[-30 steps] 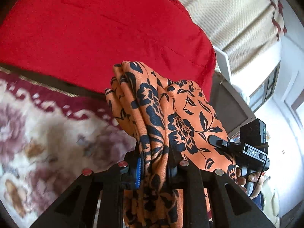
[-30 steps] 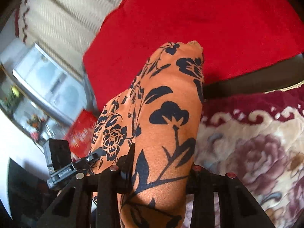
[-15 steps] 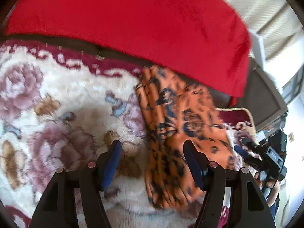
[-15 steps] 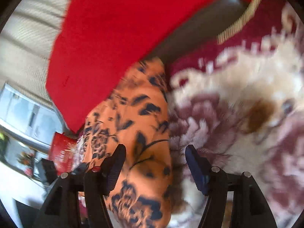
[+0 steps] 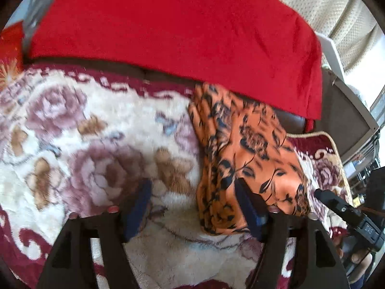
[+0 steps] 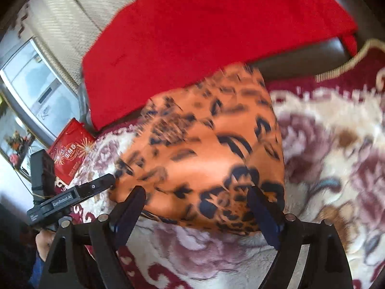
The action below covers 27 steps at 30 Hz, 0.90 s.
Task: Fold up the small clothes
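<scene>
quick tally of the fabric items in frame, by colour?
Orange floral garment: 1
Red cloth: 1
Cream and maroon floral blanket: 1
Cream curtain: 1
Total: 4

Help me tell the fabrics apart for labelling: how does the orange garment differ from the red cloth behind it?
The orange garment carries a black flower print; the red cloth is plain. The garment is a folded bundle lying on the flowered blanket; the red cloth is spread wide over the dark furniture behind. The garment takes up far less of either view. Neither is held: the left claw and right claw are both open.
</scene>
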Each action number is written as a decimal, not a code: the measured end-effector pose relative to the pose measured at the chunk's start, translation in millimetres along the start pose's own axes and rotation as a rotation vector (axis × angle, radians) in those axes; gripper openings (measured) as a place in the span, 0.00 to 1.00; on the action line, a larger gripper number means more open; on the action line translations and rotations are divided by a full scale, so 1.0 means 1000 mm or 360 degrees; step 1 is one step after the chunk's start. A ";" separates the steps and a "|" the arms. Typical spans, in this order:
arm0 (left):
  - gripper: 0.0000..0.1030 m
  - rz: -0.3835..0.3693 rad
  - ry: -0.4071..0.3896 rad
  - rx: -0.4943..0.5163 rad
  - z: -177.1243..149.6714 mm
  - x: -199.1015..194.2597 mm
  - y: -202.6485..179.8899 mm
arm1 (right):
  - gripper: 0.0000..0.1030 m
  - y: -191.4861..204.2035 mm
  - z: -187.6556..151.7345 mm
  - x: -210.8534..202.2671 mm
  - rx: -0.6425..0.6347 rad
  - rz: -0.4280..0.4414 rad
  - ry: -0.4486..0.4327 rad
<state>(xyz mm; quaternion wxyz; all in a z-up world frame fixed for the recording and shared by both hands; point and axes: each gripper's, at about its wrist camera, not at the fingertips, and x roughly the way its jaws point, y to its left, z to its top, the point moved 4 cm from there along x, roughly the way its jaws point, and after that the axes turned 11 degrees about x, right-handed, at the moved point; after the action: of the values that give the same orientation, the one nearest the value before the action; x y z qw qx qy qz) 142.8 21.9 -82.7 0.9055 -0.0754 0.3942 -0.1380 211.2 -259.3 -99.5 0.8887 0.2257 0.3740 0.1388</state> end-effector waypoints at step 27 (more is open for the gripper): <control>0.78 0.0229 -0.0336 0.0249 0.006 -0.110 -0.050 | 1.00 0.065 -0.023 -0.219 0.0137 0.0417 -0.0935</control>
<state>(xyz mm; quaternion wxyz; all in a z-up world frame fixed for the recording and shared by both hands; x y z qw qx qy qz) 65.8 8.3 9.8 0.9526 0.0098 0.2892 -0.0944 40.5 -287.7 51.2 0.9228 0.3399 0.0749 0.1651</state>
